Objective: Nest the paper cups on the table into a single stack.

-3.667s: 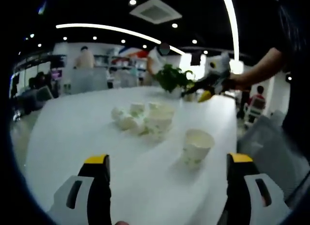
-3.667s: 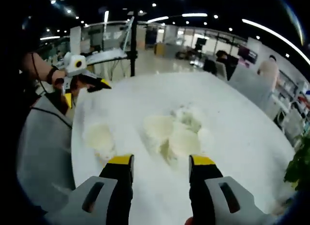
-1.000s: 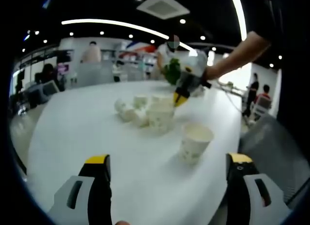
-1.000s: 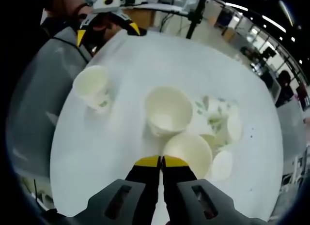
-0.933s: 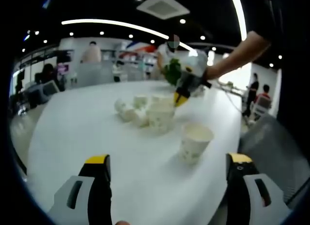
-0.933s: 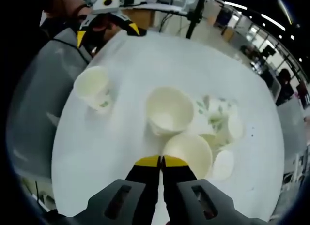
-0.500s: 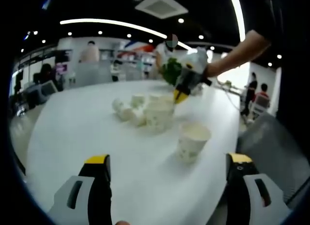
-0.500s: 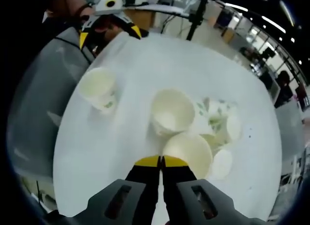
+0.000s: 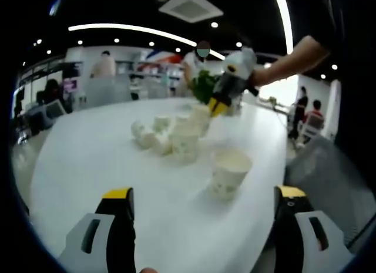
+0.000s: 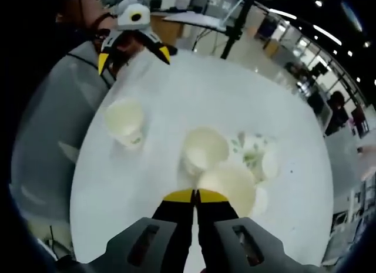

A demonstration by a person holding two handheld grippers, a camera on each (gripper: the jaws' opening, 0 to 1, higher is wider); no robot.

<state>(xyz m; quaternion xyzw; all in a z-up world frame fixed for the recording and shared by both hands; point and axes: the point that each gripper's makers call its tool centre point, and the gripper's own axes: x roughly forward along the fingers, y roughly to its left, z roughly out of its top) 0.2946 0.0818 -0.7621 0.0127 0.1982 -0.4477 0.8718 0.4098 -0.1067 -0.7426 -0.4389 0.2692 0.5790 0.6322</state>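
Note:
Several white paper cups with green print stand or lie on the round white table [image 9: 82, 167]. My right gripper [image 10: 195, 195] is shut on the rim of one cup [image 10: 230, 188] and holds it above the others; the left gripper view shows this gripper [image 9: 215, 106] with the cup [image 9: 200, 115] hanging from it. Below it stands an upright cup [image 10: 203, 148] [image 9: 184, 146], with several cups lying on their sides [image 10: 258, 158] [image 9: 147, 135] beside it. A lone upright cup [image 9: 228, 170] [image 10: 124, 121] stands apart, ahead of my open left gripper [image 9: 204, 226] [image 10: 134, 60].
A green potted plant [image 9: 202, 85] stands at the table's far edge. A grey chair [image 10: 47, 138] [image 9: 329, 167] is pushed up to the table near the person. People and furniture fill the room behind.
My right gripper, shut on the cup's rim since a second ago, has lifted the cup up off the table, above the cluster. The left gripper has stayed open and nearly still.

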